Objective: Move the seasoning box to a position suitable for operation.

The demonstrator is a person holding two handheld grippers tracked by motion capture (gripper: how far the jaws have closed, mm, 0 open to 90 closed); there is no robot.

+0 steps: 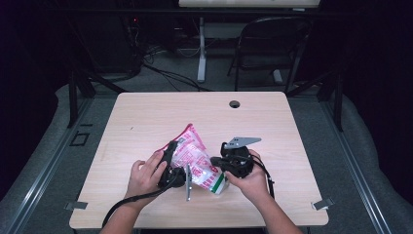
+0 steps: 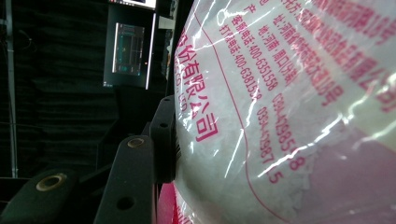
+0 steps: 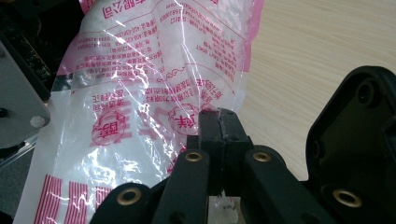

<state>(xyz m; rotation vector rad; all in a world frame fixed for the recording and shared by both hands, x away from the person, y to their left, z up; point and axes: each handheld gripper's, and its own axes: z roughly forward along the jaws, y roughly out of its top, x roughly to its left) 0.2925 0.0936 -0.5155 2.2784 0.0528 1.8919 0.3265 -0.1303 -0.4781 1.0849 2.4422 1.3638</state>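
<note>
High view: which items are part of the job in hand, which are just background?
In play:
- plastic bag of white grains, pink print
- left gripper, jaws against the bag's side
- right gripper, jaws pinched shut on the bag's edge

Just around:
- table, which the bag rests on
- folding chair behind the table
- cables on the floor

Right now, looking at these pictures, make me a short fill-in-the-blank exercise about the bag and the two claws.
1. The printing on the clear plastic bag is ____ in colour.
2. The bag is held above a ____ table.
3. The right claw has its jaws ____ on the bag's edge.
4. The left claw grips the bag's ____ side in the high view.

Missing words: pink; wooden; shut; left
</note>
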